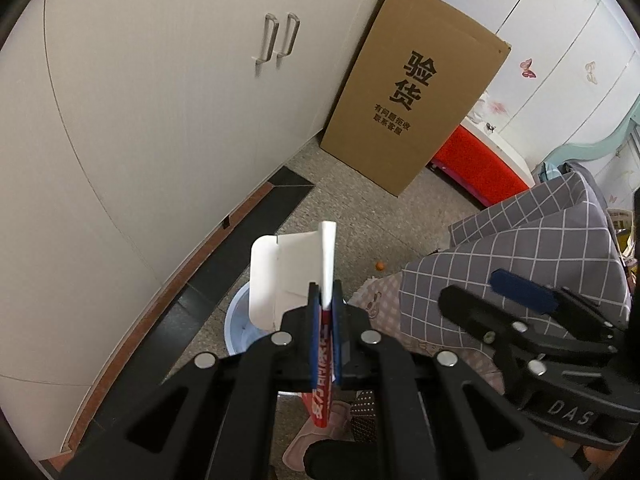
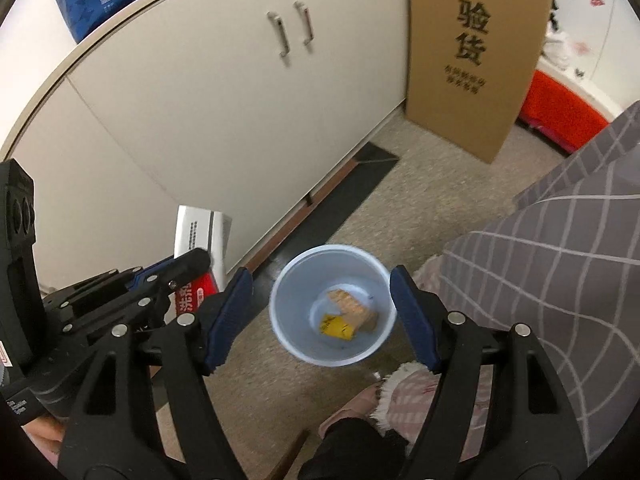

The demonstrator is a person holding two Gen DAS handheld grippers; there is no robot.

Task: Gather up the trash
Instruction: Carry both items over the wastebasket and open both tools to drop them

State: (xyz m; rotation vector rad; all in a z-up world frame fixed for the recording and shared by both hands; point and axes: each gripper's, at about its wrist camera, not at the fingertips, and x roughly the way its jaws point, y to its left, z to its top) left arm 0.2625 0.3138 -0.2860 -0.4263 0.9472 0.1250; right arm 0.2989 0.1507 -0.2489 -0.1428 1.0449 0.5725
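The left gripper point(image 1: 325, 300) was clamped tight on a flattened red-and-white carton point(image 1: 296, 272), its white flap sticking up past the blue pads and the red printed end hanging below them. Just beneath, partly hidden by the carton, stood the pale blue bin point(image 1: 236, 328) on the speckled floor point(image 1: 360, 216), close to the white cabinet point(image 1: 160, 100). Seen from the right wrist camera, the right gripper point(image 2: 322, 312) stood with its jaws spread wide and nothing pinched between them, one blue pad to either side of the bin point(image 2: 288, 280) below. Inside the bin lay a tan scrap point(image 2: 354, 306) and a yellow scrap point(image 2: 336, 326), touching each other at the bottom. In that same view the left gripper point(image 2: 200, 264) sat beside the right one with the carton point(image 2: 200, 240) in its grip. A tall cardboard box point(image 2: 476, 52) leaned against the cabinet's end, and a grey checked cloth point(image 2: 560, 260) hung near the bin.
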